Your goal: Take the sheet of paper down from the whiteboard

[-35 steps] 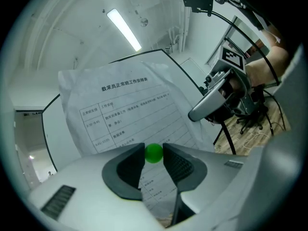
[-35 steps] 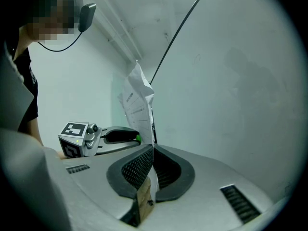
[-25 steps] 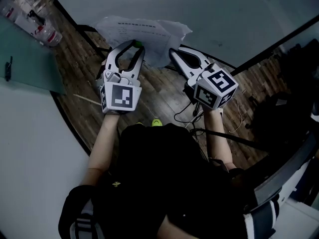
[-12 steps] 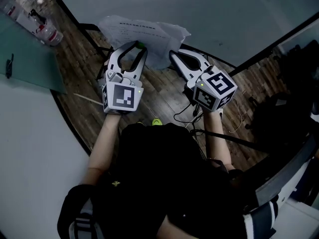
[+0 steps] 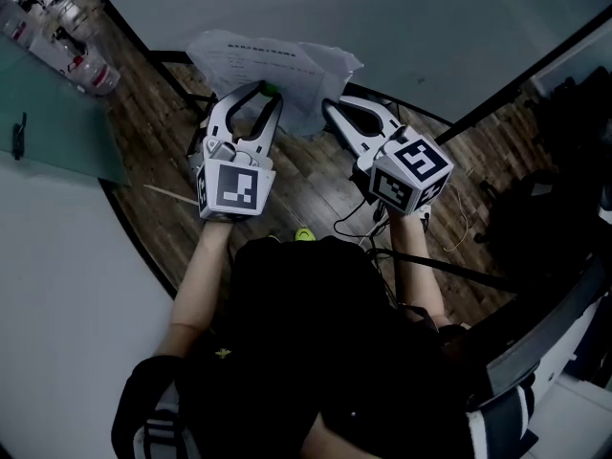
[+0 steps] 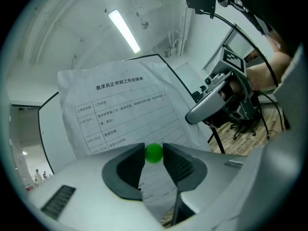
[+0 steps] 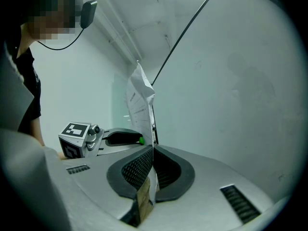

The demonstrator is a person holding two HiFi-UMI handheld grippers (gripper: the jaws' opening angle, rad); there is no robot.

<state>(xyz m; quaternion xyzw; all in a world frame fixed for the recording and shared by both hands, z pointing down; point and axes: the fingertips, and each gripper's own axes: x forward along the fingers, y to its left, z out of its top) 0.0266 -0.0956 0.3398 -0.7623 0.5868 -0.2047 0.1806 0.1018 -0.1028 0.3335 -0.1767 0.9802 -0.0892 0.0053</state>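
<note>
The printed sheet of paper (image 5: 277,63) hangs crumpled against the whiteboard (image 5: 402,27). My left gripper (image 5: 269,92) is closed on a small green ball magnet (image 6: 154,153) at the sheet's lower part, its pads pressing the ball from both sides. In the left gripper view the paper (image 6: 122,107) fills the space behind the jaws. My right gripper (image 5: 331,106) is shut on the sheet's lower right edge. In the right gripper view the paper (image 7: 139,97) rises edge-on from between the pads, with the left gripper (image 7: 132,139) just beyond it.
Plastic bottles (image 5: 91,70) stand at the top left beside a green panel (image 5: 53,113). Cables (image 5: 356,220) lie on the wooden floor under my hands. The whiteboard's black frame (image 5: 497,98) runs diagonally at right. An office chair (image 6: 246,124) stands behind the right gripper.
</note>
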